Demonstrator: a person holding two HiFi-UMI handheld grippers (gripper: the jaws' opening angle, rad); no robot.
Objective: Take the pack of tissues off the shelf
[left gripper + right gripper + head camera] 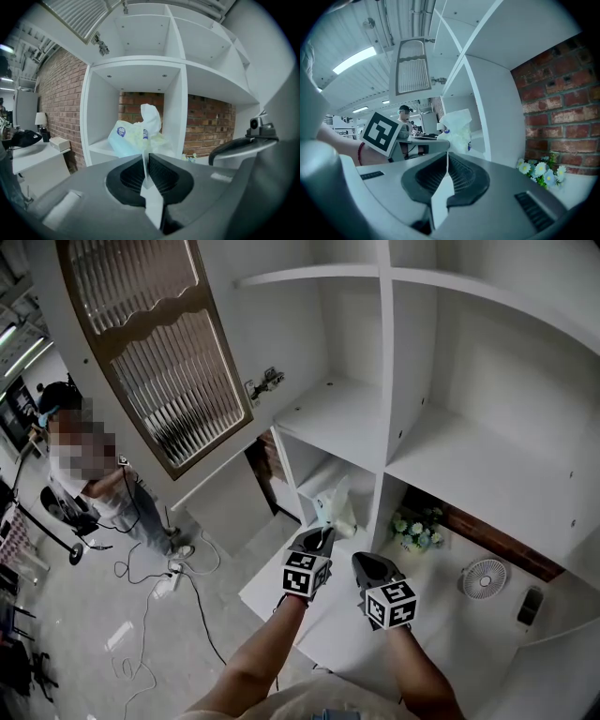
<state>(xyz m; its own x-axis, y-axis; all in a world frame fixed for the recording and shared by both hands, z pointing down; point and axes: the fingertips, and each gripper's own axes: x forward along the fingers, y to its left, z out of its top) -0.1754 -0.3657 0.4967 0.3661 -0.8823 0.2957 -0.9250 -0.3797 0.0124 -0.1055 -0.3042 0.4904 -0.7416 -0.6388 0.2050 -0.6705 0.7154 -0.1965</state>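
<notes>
The left gripper [316,538] is clamping a thin white flap of the pack of tissues [336,509] between its closed jaws. The pack is hanging from the jaw tips at the front edge of the board in the lower left compartment of the shelf unit [330,416]. Whether its underside is touching that board cannot be determined. In the left gripper view, the pack is covering the compartment opening, with the brick wall [206,125] showing behind it.

The right gripper [364,562] is hovering just beside the left one. Its jaws are closed together and are gripping nothing.

A bunch of flowers [417,529] is lying at the back edge of the counter [441,615], and a small fan [483,577] is sitting nearby.
</notes>
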